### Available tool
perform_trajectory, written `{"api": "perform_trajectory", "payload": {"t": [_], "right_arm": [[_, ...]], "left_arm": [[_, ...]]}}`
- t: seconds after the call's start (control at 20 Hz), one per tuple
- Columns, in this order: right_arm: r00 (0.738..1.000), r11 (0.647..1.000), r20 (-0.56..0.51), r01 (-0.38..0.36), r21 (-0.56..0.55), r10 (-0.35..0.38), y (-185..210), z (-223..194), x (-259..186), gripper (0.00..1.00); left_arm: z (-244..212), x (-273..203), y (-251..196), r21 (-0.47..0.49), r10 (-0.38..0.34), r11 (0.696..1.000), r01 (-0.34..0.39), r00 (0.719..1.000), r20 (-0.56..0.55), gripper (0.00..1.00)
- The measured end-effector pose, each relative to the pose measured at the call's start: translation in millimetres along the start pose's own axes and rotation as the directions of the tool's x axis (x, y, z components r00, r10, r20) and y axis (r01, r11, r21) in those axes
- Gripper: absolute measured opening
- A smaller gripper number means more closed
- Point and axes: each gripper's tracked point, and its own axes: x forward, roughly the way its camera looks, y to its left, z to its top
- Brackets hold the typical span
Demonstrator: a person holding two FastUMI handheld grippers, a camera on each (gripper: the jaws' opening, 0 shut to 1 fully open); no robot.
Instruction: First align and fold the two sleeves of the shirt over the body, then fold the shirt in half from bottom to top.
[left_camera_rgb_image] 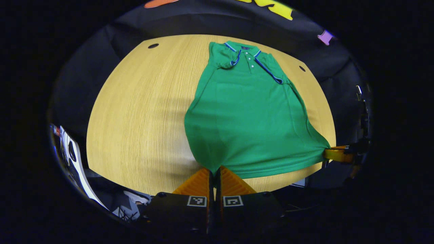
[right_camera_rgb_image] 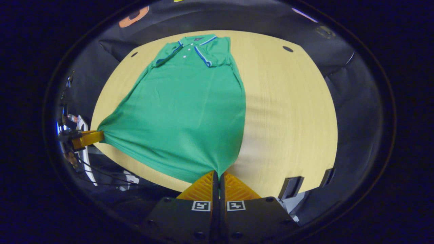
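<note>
A: Right, left gripper view first. Green polo shirt (left_camera_rgb_image: 247, 112) lies face up on the wooden bench (left_camera_rgb_image: 135, 112), collar (left_camera_rgb_image: 244, 51) at the far end. Both short sleeves look already folded in over the chest, their striped cuffs just beside the placket.

B: And the left gripper (left_camera_rgb_image: 215, 173)?

A: Fingers closed flat together on the near hem corner, cloth pinched between them. The right gripper (left_camera_rgb_image: 334, 154) shows at the right edge, clamped on the other hem corner; the fabric bunches into a point there.

B: So step 1 reads as done?

A: My judgement, yes. The bottom-to-top fold is not yet made; the body is at full length, hem drawn taut between the 2 corners.

B: Right gripper view?

A: Same shirt (right_camera_rgb_image: 183, 108), collar (right_camera_rgb_image: 198, 40) far, hem near. The right gripper (right_camera_rgb_image: 217, 175) has its fingers pressed shut on its corner, fabric fanning out from the pinch. The left gripper (right_camera_rgb_image: 90, 138) sits at the left edge, holding the opposite corner.

B: Materials?

A: Soft knit, matte, few creases, tension lines radiating from both grips. Collar and cuffs carry thin contrast stripes; small pale buttons on the placket. Bench (right_camera_rgb_image: 288, 112) is light wood-grain laminate with rounded corners and dark round holes near the far edge.
</note>
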Motion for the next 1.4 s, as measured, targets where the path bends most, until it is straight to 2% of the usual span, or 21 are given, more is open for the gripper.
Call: {"api": "perform_trajectory", "payload": {"t": [0.05,0.2,0.3,0.35,0.4,0.65,0.9,1.2,1.4], "right_arm": [[1.000,1.000,0.030,0.001,0.001,-0.001,-2,11,-7,0.00],[0.991,1.000,0.136,-0.007,0.017,0.005,-5,55,-29,0.03],[0.978,0.999,0.207,-0.005,0.041,-0.004,-10,91,-41,0.00],[0.971,0.999,0.239,-0.006,0.054,-0.007,-11,109,-46,0.06],[0.964,0.998,0.266,-0.011,0.059,-0.005,-10,127,-50,0.03],[0.930,0.998,0.367,-0.001,0.060,-0.021,-17,200,-55,0.03],[0.910,0.999,0.414,0.000,0.046,-0.019,-21,258,-44,0.03],[0.876,0.998,0.482,0.008,0.056,-0.034,-32,345,-11,0.02],[0.875,0.998,0.481,0.021,0.064,-0.050,-41,384,35,0.02]], "left_arm": [[13,-5,0,0.014,0.002,1.000,-0.002,1.000,0.024,0.04],[49,-12,-5,0.038,0.002,0.999,-0.006,0.997,0.081,0.04],[73,-13,-6,0.048,0.007,0.999,-0.012,0.994,0.109,0.04],[86,-11,-5,0.057,0.014,0.998,-0.021,0.993,0.121,0.04],[99,-10,-3,0.064,0.028,0.997,-0.037,0.991,0.135,0.04],[169,-4,-9,0.062,0.043,0.996,-0.056,0.981,0.192,0.04],[248,2,-13,0.070,0.054,0.995,-0.077,0.956,0.289,0.04],[329,49,1,0.095,0.105,0.984,-0.150,0.923,0.371,0.04],[361,98,4,0.026,0.061,0.997,-0.076,0.923,0.381,0.04]]}}
